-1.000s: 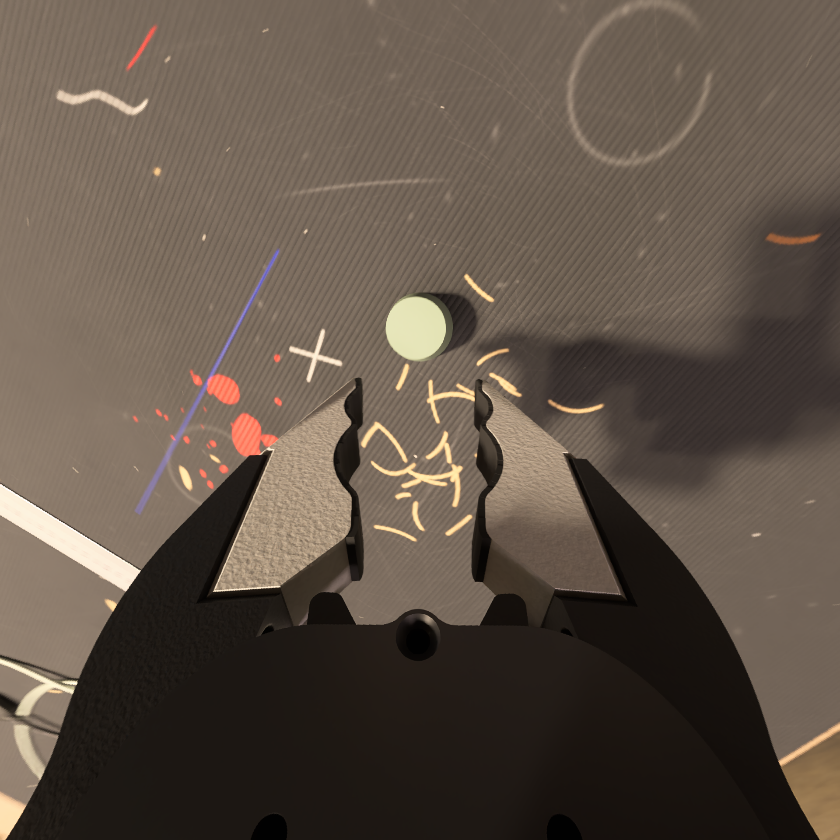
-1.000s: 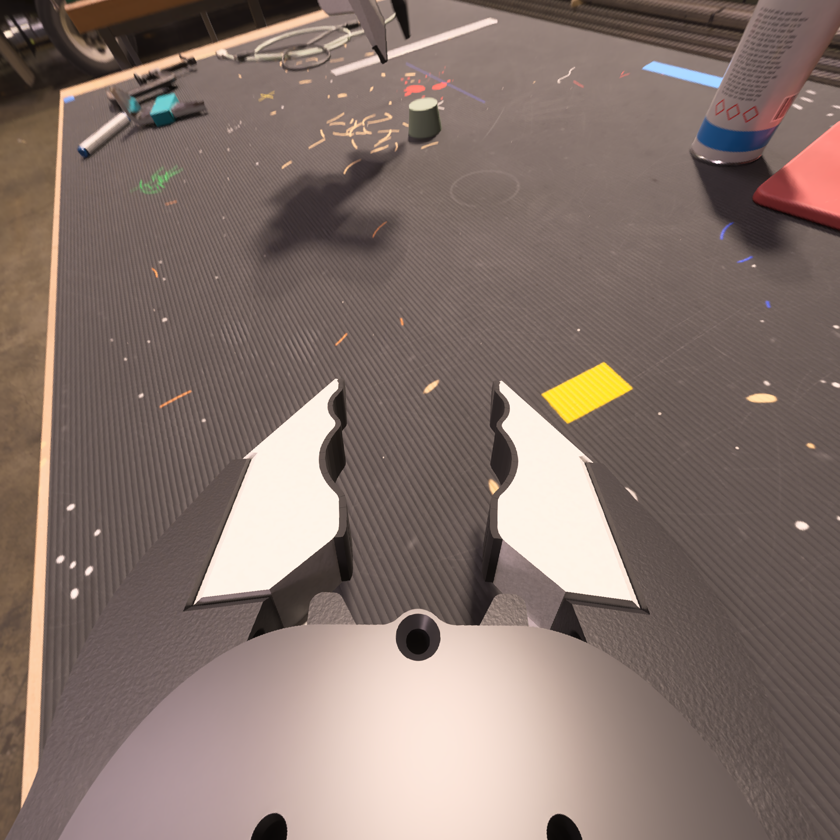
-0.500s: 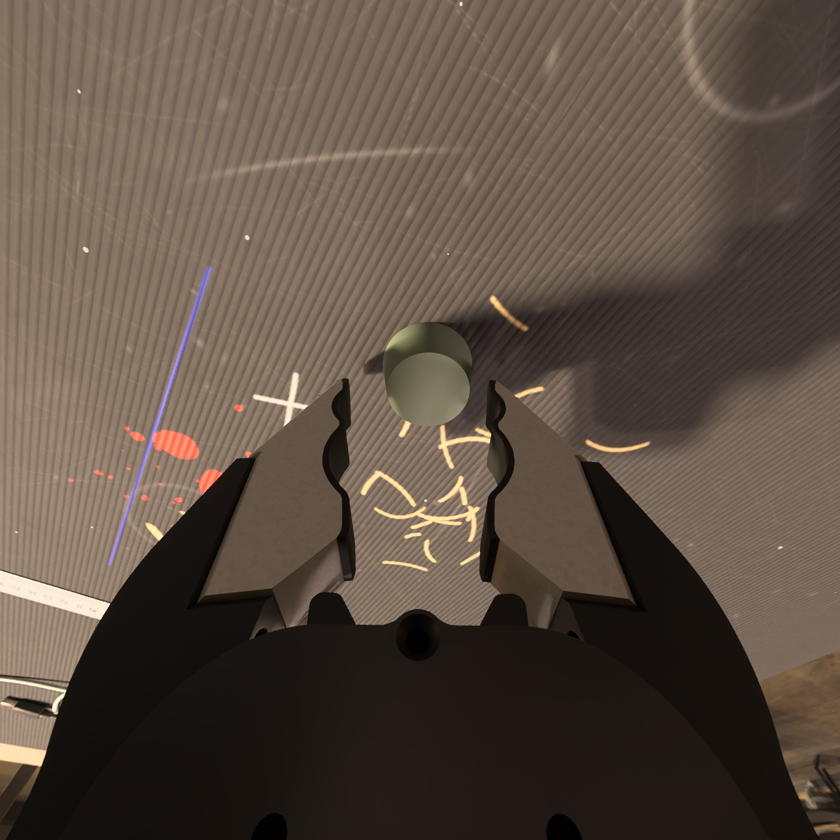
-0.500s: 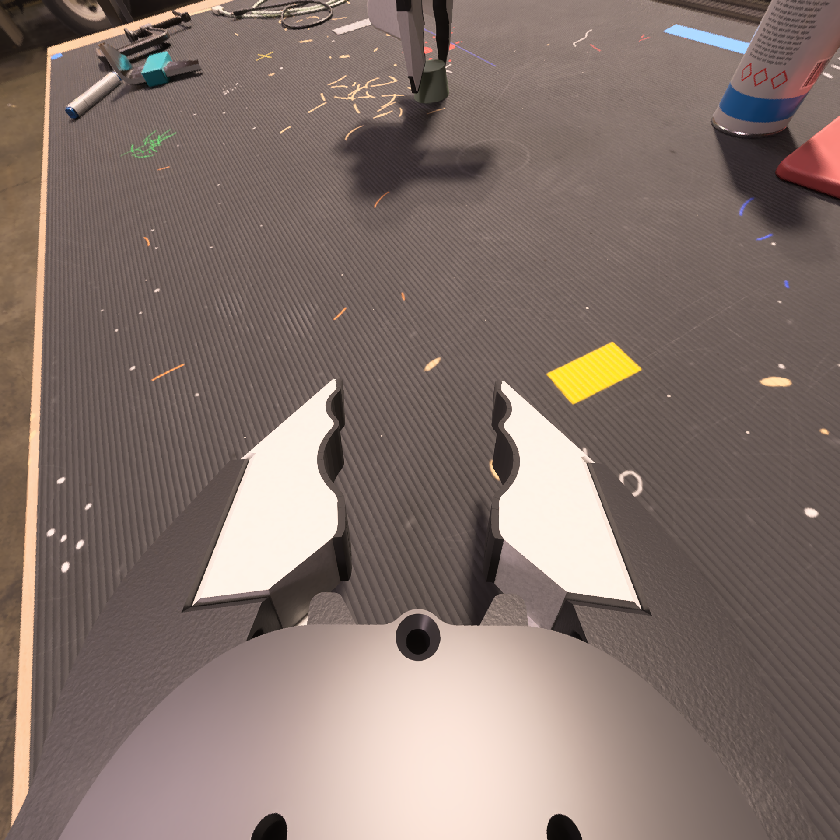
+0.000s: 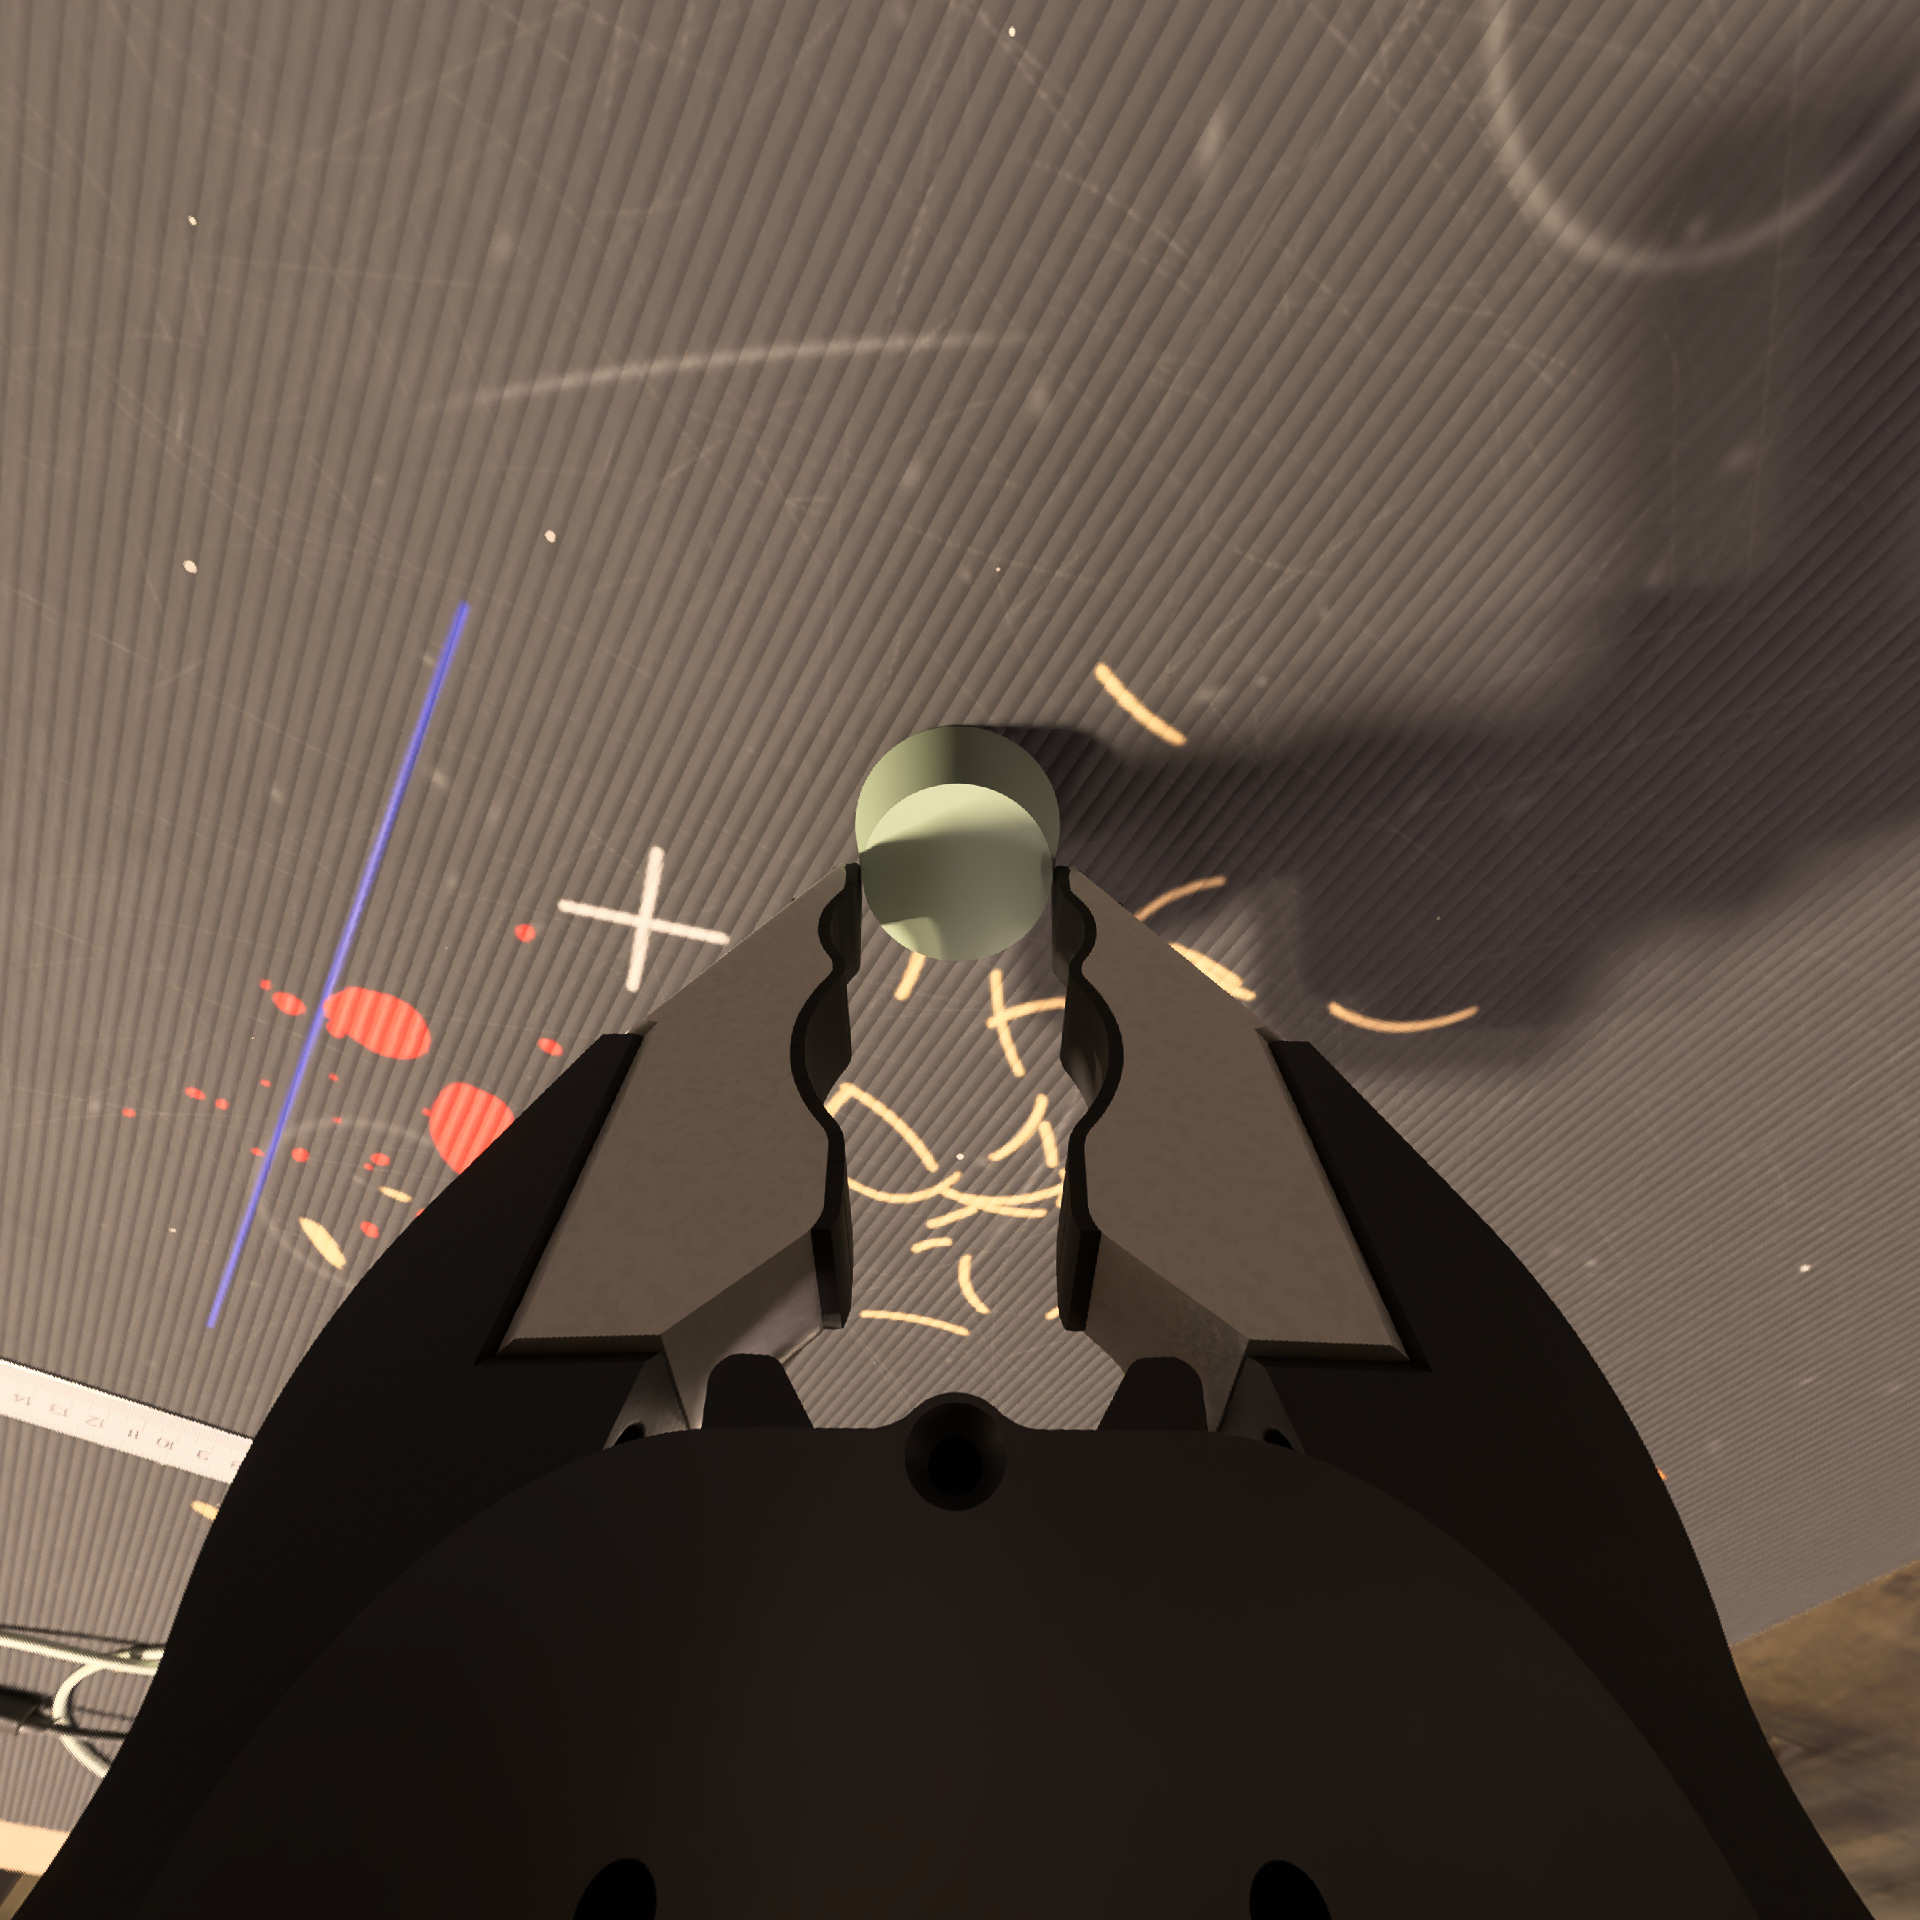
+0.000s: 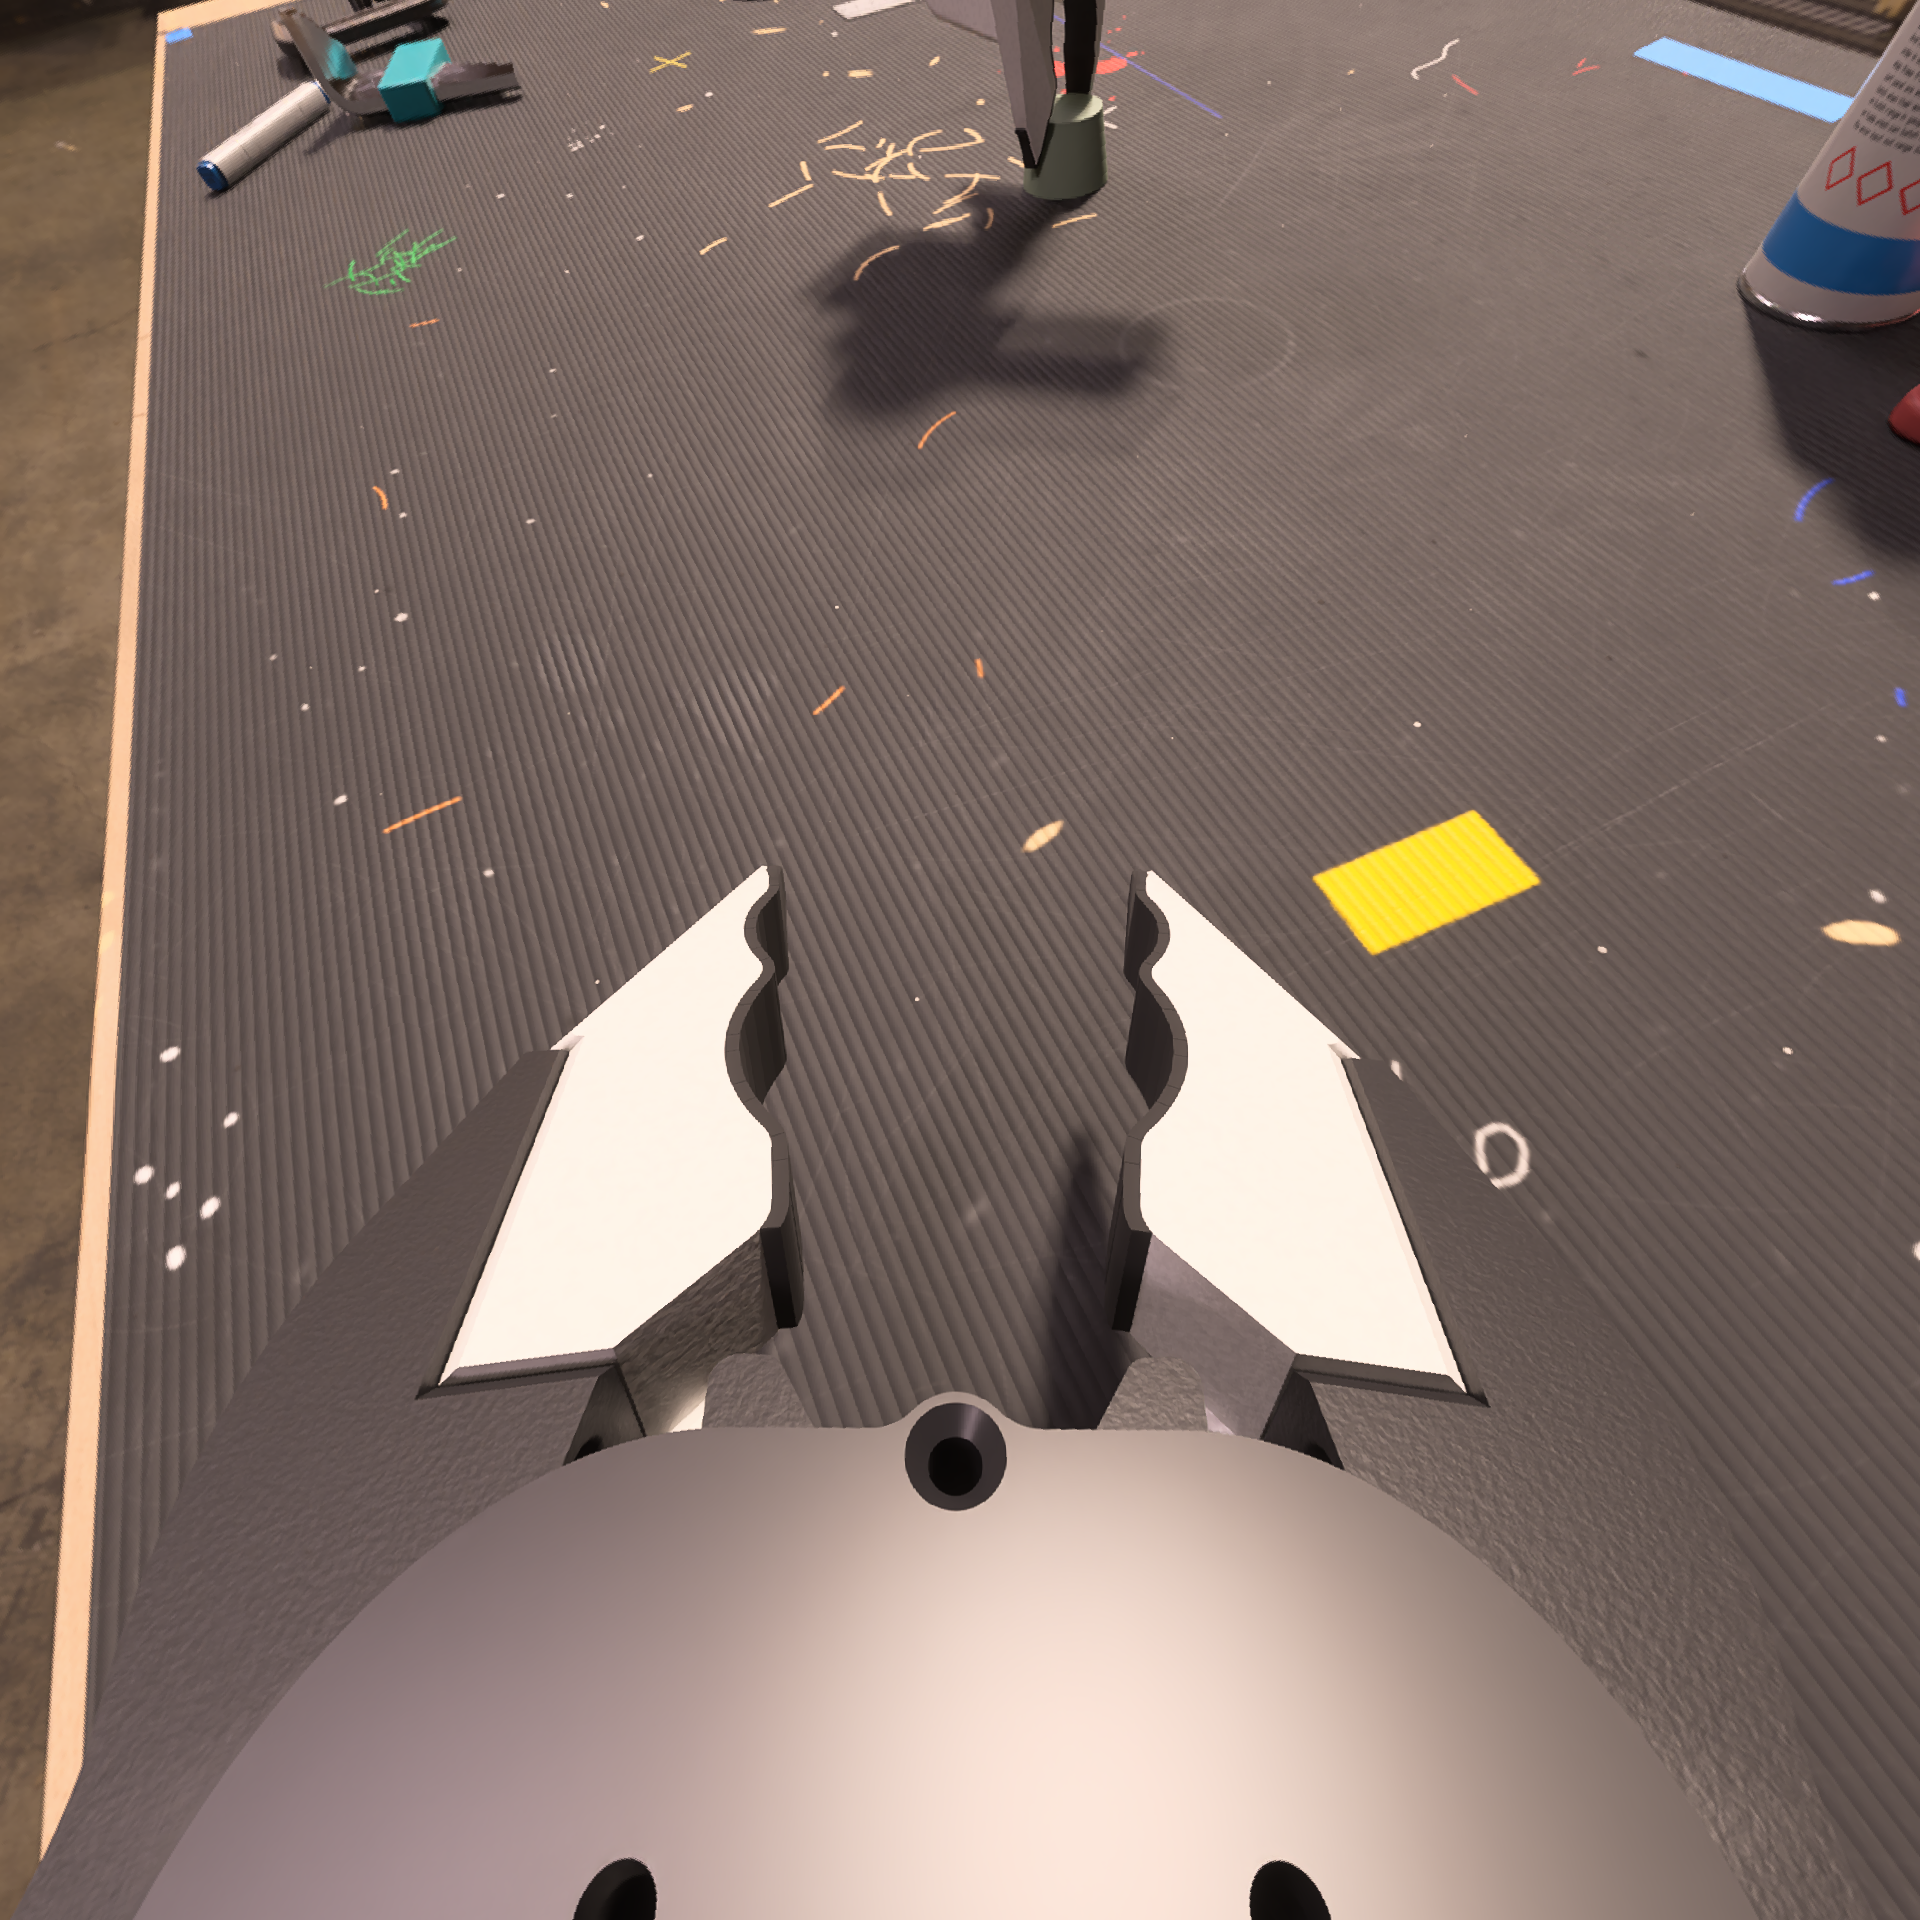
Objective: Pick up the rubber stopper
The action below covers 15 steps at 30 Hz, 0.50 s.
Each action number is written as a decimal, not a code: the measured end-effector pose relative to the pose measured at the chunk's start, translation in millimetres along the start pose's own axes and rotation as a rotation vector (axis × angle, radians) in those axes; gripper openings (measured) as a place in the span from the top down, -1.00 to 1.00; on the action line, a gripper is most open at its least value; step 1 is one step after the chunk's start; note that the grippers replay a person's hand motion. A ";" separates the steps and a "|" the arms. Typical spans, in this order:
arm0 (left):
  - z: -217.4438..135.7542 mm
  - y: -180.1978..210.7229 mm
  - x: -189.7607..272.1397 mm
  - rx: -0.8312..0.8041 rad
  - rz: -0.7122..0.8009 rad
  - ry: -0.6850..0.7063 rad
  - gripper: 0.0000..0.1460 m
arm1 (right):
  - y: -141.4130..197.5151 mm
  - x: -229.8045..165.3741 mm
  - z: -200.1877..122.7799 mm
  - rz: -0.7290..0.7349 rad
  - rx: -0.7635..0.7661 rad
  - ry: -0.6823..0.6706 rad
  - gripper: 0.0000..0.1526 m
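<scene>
The rubber stopper is a pale green tapered plug standing upright on the dark ribbed mat. My left gripper points down at it, and its two fingertips press against the stopper's sides near the top. In the right wrist view the stopper stands on the mat at the far end, with the left gripper's fingers coming down on it. My right gripper is open and empty, low over the mat and far from the stopper.
A white and blue spray can and a red object are at the far right. A marker and a teal tool lie far left. A ruler lies near the stopper. The mat's edge runs along the left.
My left gripper came down over the stopper and its fingers closed from wide apart onto the stopper's sides. My right gripper stayed open while its view shifted slightly forward.
</scene>
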<state>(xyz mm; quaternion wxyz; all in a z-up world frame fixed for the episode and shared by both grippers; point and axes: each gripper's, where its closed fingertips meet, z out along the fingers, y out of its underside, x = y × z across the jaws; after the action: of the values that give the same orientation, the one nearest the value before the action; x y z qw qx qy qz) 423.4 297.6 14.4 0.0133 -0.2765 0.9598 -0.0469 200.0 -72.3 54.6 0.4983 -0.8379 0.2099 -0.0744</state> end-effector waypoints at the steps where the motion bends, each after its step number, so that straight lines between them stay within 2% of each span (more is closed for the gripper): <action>1: -0.2 0.0 0.0 0.010 0.002 0.001 0.50 | 0.0 0.0 -0.3 -0.002 0.000 0.001 0.14; 8: -1.1 -0.1 1.3 0.081 -0.011 -0.004 0.50 | -4.2 1.3 -4.0 0.020 0.027 -0.002 0.14; 15: -2.7 -3.5 7.7 0.137 -0.069 0.099 0.50 | -5.7 -0.8 -5.0 0.016 0.032 -0.007 0.14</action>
<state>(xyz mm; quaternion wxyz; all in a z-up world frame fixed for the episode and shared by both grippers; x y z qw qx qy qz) 418.6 290.8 17.4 -0.0169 -0.3050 0.9438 -0.1264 199.2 -73.6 62.1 0.5132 -0.8283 0.2136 -0.0708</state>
